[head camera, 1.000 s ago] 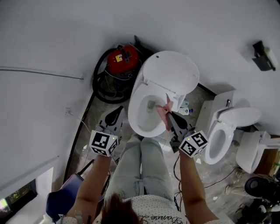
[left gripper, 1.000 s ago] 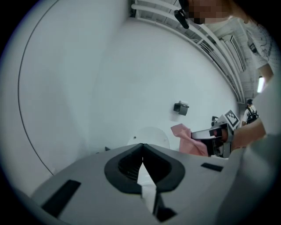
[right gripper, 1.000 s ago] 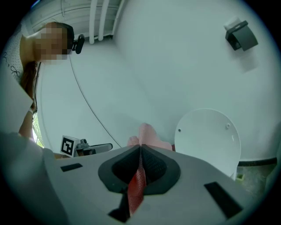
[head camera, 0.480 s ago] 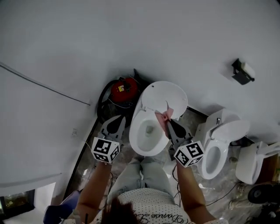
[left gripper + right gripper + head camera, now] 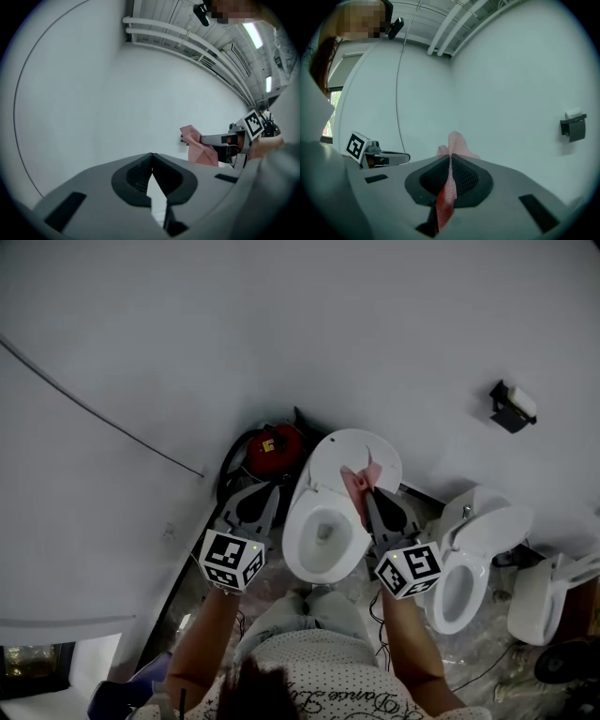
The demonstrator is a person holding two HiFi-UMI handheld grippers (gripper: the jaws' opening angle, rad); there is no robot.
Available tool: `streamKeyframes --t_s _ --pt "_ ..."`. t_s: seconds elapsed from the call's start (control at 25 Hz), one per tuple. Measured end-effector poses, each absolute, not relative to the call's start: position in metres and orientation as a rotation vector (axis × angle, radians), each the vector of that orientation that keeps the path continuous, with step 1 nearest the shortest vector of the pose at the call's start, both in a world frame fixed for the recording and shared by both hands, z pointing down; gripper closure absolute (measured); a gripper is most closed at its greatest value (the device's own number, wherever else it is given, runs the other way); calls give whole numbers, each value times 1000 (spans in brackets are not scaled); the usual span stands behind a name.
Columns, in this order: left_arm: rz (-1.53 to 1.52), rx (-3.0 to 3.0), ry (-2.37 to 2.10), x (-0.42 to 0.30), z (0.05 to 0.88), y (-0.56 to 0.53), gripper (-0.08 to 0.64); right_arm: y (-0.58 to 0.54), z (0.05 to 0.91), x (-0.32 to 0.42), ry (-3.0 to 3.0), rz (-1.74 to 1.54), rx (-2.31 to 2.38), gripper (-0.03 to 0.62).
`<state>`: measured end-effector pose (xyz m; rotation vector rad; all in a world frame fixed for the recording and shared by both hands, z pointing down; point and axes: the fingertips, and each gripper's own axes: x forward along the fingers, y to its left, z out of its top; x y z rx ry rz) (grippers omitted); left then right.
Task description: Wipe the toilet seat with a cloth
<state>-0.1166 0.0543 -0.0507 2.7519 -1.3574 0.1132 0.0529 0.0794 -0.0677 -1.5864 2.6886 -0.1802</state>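
Observation:
A white toilet (image 5: 302, 545) stands below me with its lid (image 5: 361, 454) raised against the wall. My right gripper (image 5: 368, 495) is shut on a pink cloth (image 5: 356, 480), held in the air over the back of the seat, in front of the lid. In the right gripper view the cloth (image 5: 457, 142) sticks out past the closed jaws of my right gripper (image 5: 451, 157). My left gripper (image 5: 266, 491) hovers left of the bowl, and its jaws meet with nothing between them in the left gripper view (image 5: 151, 155). That view also shows the cloth (image 5: 199, 149).
A red vacuum cleaner (image 5: 273, 447) with a black hose sits on the floor left of the toilet. A second toilet (image 5: 466, 563) stands to the right, with another white fixture (image 5: 537, 596) beyond it. A paper holder (image 5: 512, 406) hangs on the wall. Cables lie on the floor.
Both grippers have risen. The right one has lifted the cloth from the seat's right rim to the front of the raised lid. The head view has tilted up.

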Motion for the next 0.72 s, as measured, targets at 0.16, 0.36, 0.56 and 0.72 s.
streamKeyframes --t_s 0.16,0.36,0.56,0.72 --pt "88 2788 -1347 -112 -63 62 556 87 -79 46 2701 -125 -1581 572" --pt "69 2813 -1346 -107 -70 72 555 97 -90 39 2718 -49 -1590 572" --pt "65 2819 -1335 -108 -72 75 555 99 -96 38 2696 -51 -1601 572" --pt "62 2829 -1327 -115 -71 79 555 104 -98 33 2681 -38 -1610 572"
